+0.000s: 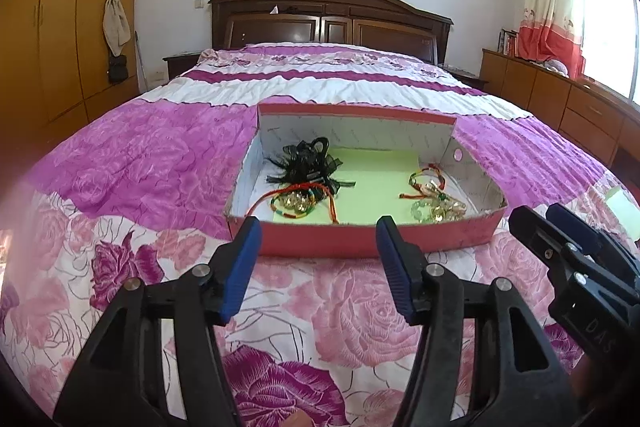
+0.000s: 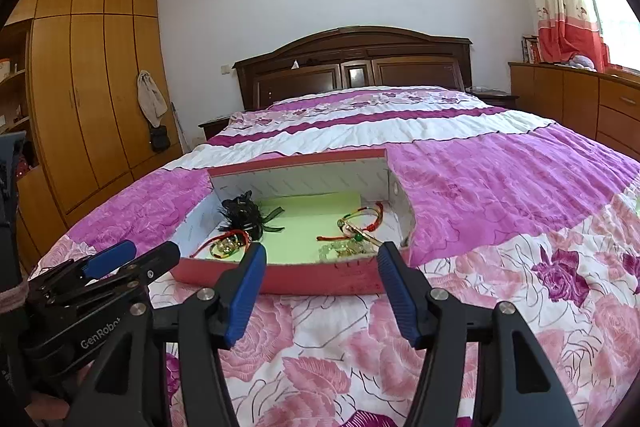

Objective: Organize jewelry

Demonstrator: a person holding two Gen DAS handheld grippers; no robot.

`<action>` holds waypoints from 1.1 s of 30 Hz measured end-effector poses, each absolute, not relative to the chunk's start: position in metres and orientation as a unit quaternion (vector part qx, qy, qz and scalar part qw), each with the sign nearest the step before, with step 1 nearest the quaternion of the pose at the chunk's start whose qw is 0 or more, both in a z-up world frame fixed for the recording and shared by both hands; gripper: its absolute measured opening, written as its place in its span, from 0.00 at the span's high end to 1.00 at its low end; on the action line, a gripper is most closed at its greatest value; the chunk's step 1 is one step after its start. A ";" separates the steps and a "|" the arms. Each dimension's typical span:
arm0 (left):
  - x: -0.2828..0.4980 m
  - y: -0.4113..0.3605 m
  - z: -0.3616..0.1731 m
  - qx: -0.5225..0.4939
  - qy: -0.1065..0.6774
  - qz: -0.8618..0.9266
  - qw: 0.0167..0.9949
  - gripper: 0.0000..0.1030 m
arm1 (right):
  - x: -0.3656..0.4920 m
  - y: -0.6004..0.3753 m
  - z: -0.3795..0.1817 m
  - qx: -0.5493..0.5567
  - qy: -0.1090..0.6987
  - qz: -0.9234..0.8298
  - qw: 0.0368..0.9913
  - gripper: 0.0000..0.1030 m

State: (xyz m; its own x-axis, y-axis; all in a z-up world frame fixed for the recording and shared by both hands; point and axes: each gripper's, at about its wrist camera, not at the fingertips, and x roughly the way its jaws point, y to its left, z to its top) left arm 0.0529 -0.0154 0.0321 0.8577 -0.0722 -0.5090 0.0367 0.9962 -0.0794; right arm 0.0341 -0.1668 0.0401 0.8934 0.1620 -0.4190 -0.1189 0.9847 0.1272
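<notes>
Both tools sit just short of the shallow red cardboard box (image 1: 360, 241) on the pink floral bedspread (image 1: 340, 311): left tool (image 1: 319, 227) and right tool (image 2: 321, 254), jaws apart, nothing between them. Inside the box, left to right: black feathery hair clip (image 1: 306, 163), red cord bracelet with gold beads (image 1: 298, 203), then a tangle of gold and green jewelry (image 1: 434, 199).

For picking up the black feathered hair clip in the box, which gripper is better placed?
Left. The left gripper faces the box's left half, where the black hair clip lies; the right gripper faces the right-hand pile. Both jaws stand open, empty.
</notes>
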 end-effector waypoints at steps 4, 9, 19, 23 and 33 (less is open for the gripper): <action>0.051 -0.019 0.025 -0.025 0.270 -0.026 0.962 0.49 | 0.033 -0.167 0.033 0.050 0.224 0.066 0.971 0.39; 0.050 -0.024 0.020 -0.015 0.274 -0.024 0.961 0.49 | 0.033 -0.167 0.024 0.045 0.234 0.063 0.969 0.39; 0.048 -0.026 0.018 -0.008 0.271 -0.022 0.962 0.49 | 0.034 -0.168 0.017 0.045 0.240 0.060 0.968 0.39; 0.048 -0.026 0.018 -0.007 0.271 -0.023 0.962 0.49 | 0.034 -0.168 0.017 0.045 0.241 0.060 0.968 0.39; 0.048 -0.025 0.018 -0.008 0.270 -0.023 0.962 0.49 | 0.034 -0.168 0.017 0.045 0.241 0.060 0.968 0.39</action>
State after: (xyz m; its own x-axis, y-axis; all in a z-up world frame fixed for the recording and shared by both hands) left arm 0.0481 -0.0254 0.0184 0.8527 -0.0491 -0.5201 0.0403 0.9988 -0.0282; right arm 0.0338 -0.1676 0.0172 0.8769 0.1380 -0.4605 -0.0949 0.9888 0.1156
